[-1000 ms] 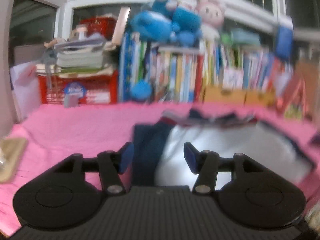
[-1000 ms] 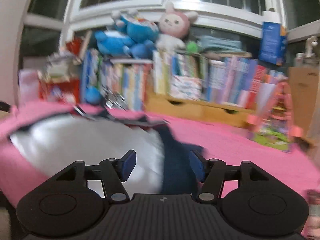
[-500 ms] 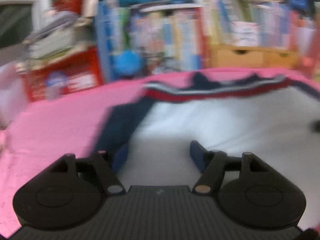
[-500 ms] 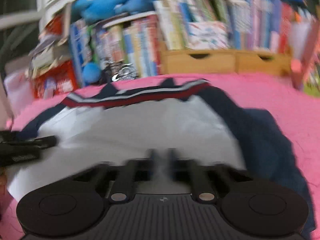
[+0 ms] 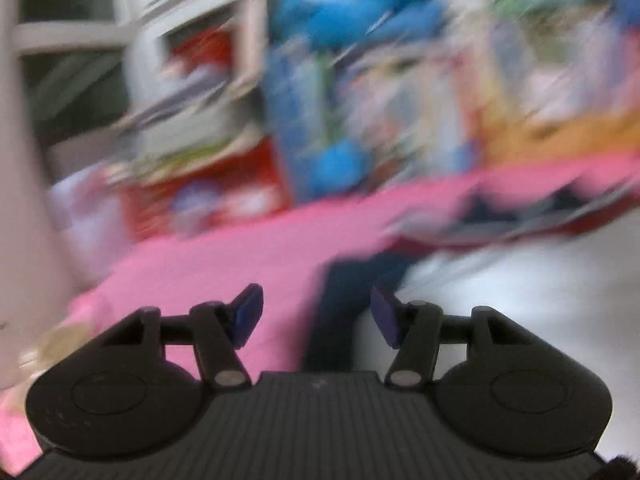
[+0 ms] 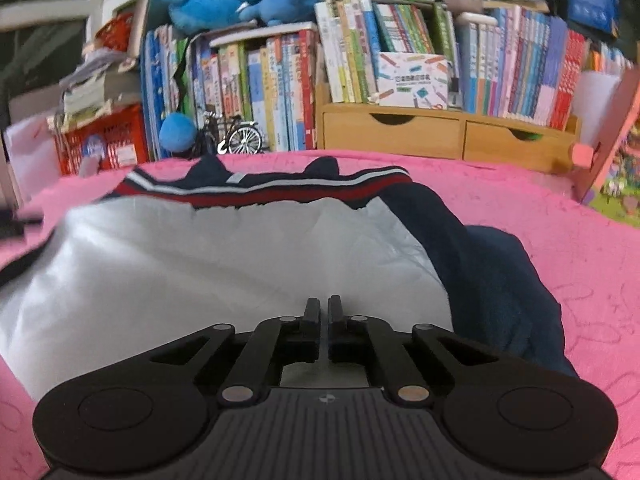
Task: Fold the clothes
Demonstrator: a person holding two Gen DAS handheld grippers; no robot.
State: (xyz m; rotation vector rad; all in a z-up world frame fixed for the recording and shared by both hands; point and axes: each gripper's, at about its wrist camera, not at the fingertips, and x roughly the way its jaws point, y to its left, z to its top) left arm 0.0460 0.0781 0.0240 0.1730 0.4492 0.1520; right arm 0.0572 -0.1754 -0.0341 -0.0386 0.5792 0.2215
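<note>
A shirt (image 6: 240,248) with a white body, navy sleeves and a red, white and navy striped collar lies flat on the pink cover (image 6: 560,220). My right gripper (image 6: 324,304) is at the shirt's near edge, shut, with its tips pressed into the white cloth. The left wrist view is badly blurred. In it my left gripper (image 5: 316,312) hangs over the shirt's left navy sleeve (image 5: 344,300). Its jaws are apart and closing, with the sleeve edge and pink cover (image 5: 200,264) showing between them and no pad touching the cloth.
Rows of books (image 6: 280,80) and a wooden drawer box (image 6: 440,132) line the far edge of the cover. Blue plush toys (image 6: 224,0) sit on top of the books. A red crate (image 6: 108,140) and a toy bicycle (image 6: 236,140) stand at the back left.
My right gripper came down to the shirt's near edge and its jaws closed. My left gripper swung left, from over the white body to the navy sleeve.
</note>
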